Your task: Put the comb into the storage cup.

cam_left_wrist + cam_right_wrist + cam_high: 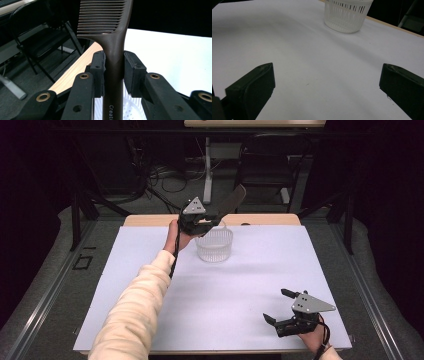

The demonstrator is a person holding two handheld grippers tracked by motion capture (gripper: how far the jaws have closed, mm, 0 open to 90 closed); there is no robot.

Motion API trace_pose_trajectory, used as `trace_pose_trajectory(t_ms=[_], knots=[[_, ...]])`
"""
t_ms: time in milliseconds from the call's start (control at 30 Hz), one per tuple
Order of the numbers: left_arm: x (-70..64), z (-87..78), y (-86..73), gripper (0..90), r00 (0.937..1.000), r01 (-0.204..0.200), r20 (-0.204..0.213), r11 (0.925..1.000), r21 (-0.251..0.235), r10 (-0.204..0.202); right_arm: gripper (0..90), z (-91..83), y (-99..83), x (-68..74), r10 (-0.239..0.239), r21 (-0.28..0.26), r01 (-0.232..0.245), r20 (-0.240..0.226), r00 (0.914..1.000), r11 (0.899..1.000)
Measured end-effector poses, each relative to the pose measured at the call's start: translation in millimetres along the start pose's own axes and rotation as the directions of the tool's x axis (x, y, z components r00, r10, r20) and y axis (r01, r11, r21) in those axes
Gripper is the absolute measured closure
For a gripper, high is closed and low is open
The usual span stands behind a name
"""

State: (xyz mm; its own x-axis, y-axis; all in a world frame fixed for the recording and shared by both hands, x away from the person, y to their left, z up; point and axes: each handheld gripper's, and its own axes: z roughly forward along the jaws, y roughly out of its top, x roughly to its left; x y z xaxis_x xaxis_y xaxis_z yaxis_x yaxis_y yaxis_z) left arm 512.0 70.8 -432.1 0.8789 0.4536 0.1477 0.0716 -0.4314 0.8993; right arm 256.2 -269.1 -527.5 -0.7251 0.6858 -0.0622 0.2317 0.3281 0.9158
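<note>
A dark brown comb (231, 202) (113, 50) is held in the air above the round white slatted basket (214, 245) (347, 15) at the back of the table. My left gripper (202, 222) (114, 72) is shut on the comb's handle, with the toothed end pointing up and to the right. Part of the basket's rim (131, 110) shows just below the jaws in the left gripper view. My right gripper (279, 305) (327, 82) rests near the table's front right corner, open wide with nothing between its jaws.
A white sheet (220, 290) covers the table; a strip of the wooden edge (150, 220) shows at the back. Beyond the table stand a dark folding chair (270, 160), a table leg (207, 170) and cables on the floor.
</note>
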Motion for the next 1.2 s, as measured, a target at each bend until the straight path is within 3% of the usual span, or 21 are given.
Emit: trace_pose_trajectory(t_ms=[200,900,1200], knots=[[-0.7,5.6,-2.4,71.4,0.9997,0.001,0.024,0.9998,0.018,-0.001,0.0,0.0,0.0,0.0,0.0,-0.001,0.0,-0.001,1.0,1.0],[-2.7,12.6,-6.3,71.4,0.999,-0.028,0.037,0.9991,0.033,0.027,0.0,-0.5,-0.2,-1.1,-0.003,-0.002,0.003,0.001,1.0,1.0],[-4.5,16.2,-13.6,71.4,0.9986,-0.017,0.051,0.9988,0.046,0.015,0.0,-0.4,-0.1,-1.1,-0.004,0.0,0.004,0.003,1.0,1.0]])
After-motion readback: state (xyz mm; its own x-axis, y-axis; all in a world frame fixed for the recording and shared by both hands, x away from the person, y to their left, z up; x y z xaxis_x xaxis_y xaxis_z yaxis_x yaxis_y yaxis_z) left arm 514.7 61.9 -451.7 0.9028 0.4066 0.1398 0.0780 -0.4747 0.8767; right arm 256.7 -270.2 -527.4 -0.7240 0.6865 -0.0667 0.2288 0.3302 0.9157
